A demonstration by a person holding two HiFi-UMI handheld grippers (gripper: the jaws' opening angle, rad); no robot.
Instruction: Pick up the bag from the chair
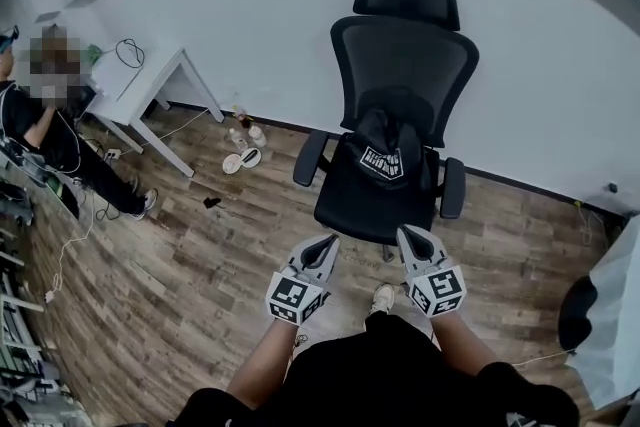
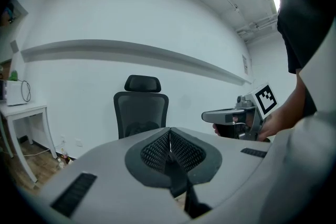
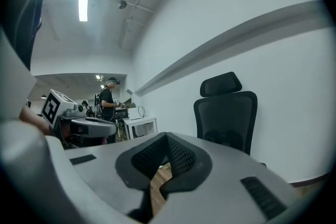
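Observation:
A black bag with a white printed label sits upright on the seat of a black mesh office chair, leaning against its backrest. In the head view my left gripper and right gripper hover side by side just in front of the seat's near edge, both shut and empty, pointing at the chair. In the left gripper view the chair stands straight ahead beyond the closed jaws, with the right gripper off to the right. The right gripper view shows the chair to the right.
A white desk stands at the back left with a person beside it. Bottles and small items lie on the wood floor left of the chair. A white wall runs behind the chair. A dark object sits at the right edge.

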